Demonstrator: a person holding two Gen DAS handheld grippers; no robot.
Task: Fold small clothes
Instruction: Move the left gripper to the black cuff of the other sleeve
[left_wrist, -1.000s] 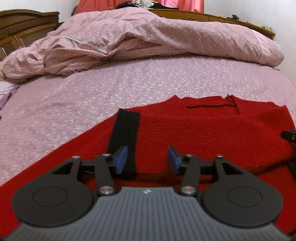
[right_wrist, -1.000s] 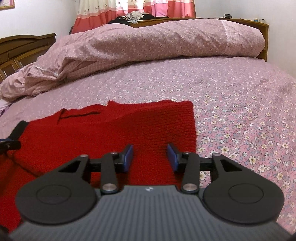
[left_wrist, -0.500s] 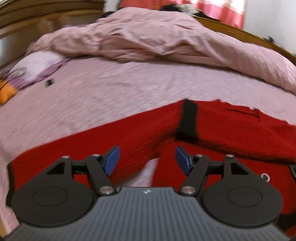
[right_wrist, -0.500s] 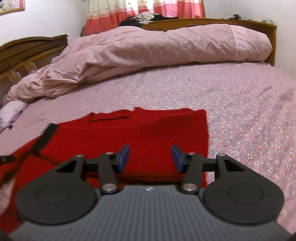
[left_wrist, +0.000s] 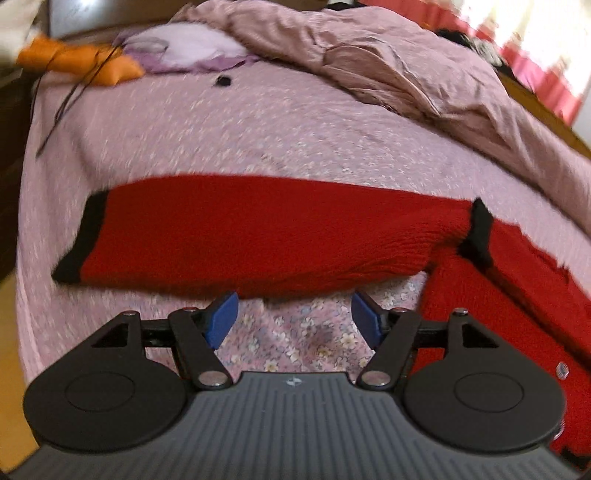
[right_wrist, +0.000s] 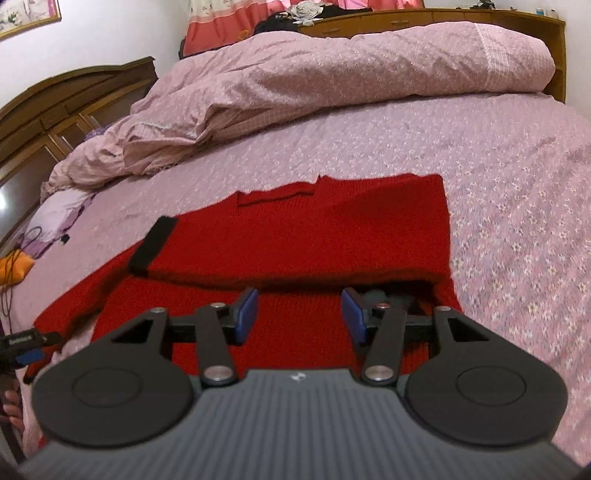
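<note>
We see the red sweater (right_wrist: 314, 236) lying flat on the near part of the bed (right_wrist: 498, 192), 1 black-cuffed sleeve (left_wrist: 236, 236) stretched out to the left. Our left gripper (left_wrist: 293, 317) has just been opening and stands wide, empty; the right gripper (right_wrist: 299, 314) has opened too, holding nothing.

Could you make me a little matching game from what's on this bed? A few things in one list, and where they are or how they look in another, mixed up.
Things:
1. red sweater
2. outstretched sleeve
3. pink duvet
4. orange cloth

Descriptions:
A. bunched up across the far side of the bed
B. lying near the lilac pillow
C. spread on the flowered bedsheet, one sleeve folded across its body
D. ending in a black cuff

Pairs: 1-C, 2-D, 3-A, 4-B
</note>
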